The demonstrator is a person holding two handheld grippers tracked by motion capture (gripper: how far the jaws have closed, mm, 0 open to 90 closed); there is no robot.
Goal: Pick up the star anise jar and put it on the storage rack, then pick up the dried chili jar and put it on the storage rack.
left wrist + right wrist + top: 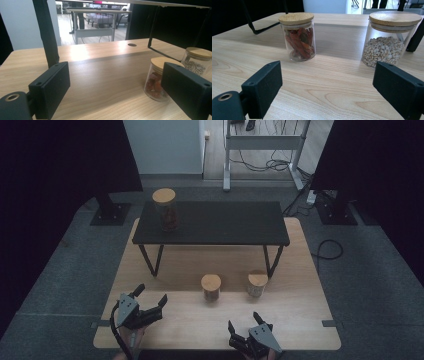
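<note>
Lots of bare wood on the light wooden table (300, 320), from the near edge up to the two small jars. Behind them, at 12 o'clock, a low black shelf on thin metal legs (220, 222), with a tall glass jar with a wooden lid (165, 210) standing at its left end.

Left gripper (150, 295) low over the table at 7 o'clock, tilted toward 1 o'clock, jaws wide open, nothing between them. Right gripper (243, 320) at the near edge at 5 o'clock, pointing to 12 o'clock, jaws also wide apart and empty.

Small glass jar of red dried chillies with a round wooden lid (298, 36) standing upright, long axis straight up, lid on top, near the middle of the table. Just to its right, at 3 o'clock, a small glass jar of pale beans with a wooden lid (388, 38), upright too, next to a shelf leg. Both jars well apart from the grippers.
</note>
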